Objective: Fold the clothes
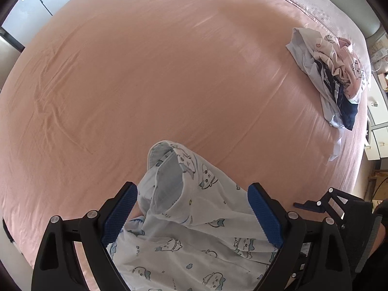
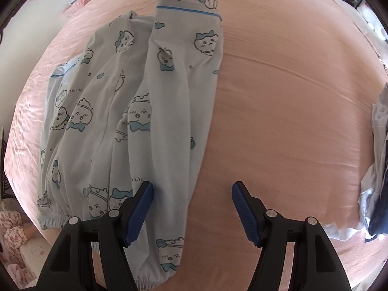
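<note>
Light blue pyjama trousers (image 2: 145, 109) printed with cartoon animals lie lengthwise on the pink bedsheet (image 2: 278, 97), their legs laid side by side. My right gripper (image 2: 192, 214) hovers open over the elastic-waist end, and the trousers' right edge runs under its left pad (image 2: 140, 213). At the far cuff end my left gripper (image 1: 192, 214) stands wide open, pointing down, with the rumpled cuff fabric (image 1: 169, 181) lying below and between its pads, untouched. The right gripper's black frame (image 1: 334, 208) shows at the lower right of the left wrist view.
A heap of unfolded clothes (image 1: 334, 72) in white, pink and navy lies near the bed's right side, also the heap (image 2: 378, 169) at the right edge. A grey blanket (image 1: 315, 0) covers the far corner. White drawers (image 1: 378, 121) stand beside the bed. Floral fabric (image 2: 12, 225) lies lower left.
</note>
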The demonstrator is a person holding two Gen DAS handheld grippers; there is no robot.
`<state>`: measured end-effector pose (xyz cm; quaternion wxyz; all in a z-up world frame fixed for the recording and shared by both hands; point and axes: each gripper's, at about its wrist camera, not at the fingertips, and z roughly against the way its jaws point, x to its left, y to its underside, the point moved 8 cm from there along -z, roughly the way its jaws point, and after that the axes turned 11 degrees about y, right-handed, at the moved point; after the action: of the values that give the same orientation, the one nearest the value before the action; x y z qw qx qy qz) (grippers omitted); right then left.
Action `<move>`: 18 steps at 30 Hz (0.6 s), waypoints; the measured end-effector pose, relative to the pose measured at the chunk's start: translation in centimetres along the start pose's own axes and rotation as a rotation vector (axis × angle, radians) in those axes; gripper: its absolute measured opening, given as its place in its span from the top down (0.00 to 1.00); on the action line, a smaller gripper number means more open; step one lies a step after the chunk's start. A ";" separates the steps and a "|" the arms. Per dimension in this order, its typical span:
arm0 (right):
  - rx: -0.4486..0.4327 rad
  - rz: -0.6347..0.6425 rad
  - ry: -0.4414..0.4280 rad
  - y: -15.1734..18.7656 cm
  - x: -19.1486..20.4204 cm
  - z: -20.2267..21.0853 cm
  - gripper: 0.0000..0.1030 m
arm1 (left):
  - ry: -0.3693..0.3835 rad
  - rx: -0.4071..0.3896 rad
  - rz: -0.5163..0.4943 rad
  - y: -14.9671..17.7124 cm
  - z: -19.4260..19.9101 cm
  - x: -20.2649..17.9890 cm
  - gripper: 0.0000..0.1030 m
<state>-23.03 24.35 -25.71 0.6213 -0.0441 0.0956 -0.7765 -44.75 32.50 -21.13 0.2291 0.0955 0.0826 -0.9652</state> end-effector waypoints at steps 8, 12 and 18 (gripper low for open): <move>-0.022 -0.010 -0.004 1.0 -0.8 -0.8 0.35 | 0.047 -0.002 0.004 -1.5 -2.8 -0.6 0.35; -0.028 -0.026 -0.024 1.5 -1.7 -0.9 0.35 | 0.039 0.012 0.032 -1.7 -4.1 -0.2 0.60; -0.037 -0.067 -0.032 1.9 -3.0 -1.3 0.35 | 0.000 0.007 0.045 -1.7 -4.4 0.1 0.85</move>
<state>-20.80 27.01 -27.19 0.5954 -0.0712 0.0982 -0.7943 -45.02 34.87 -25.25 0.2505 0.0980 0.0771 -0.9601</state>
